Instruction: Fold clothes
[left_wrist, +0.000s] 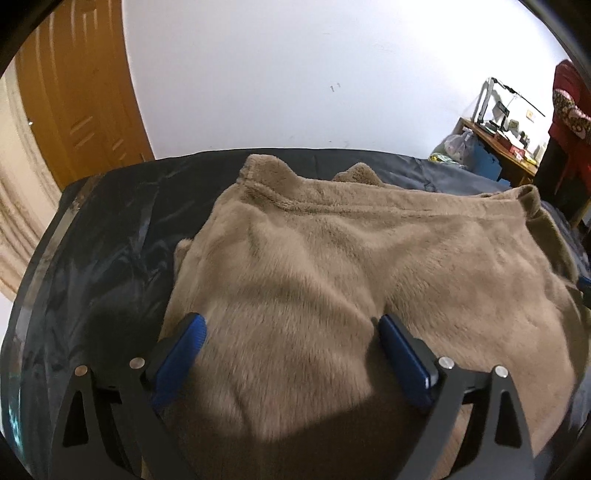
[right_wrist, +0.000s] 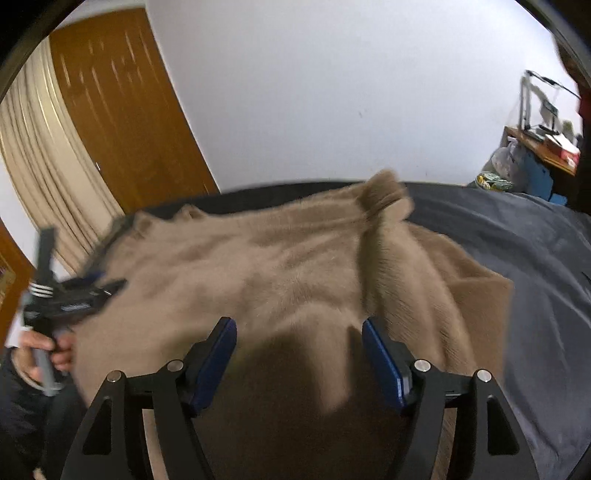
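Left gripper (left_wrist: 291, 332) hovers fingers apart over the near-left of the tan fleece garment (left_wrist: 332, 266) lying flat on the dark bed (left_wrist: 110, 236), right gripper (right_wrist: 299, 332) likewise apart and empty near its right fold, so smooth before gripping again.
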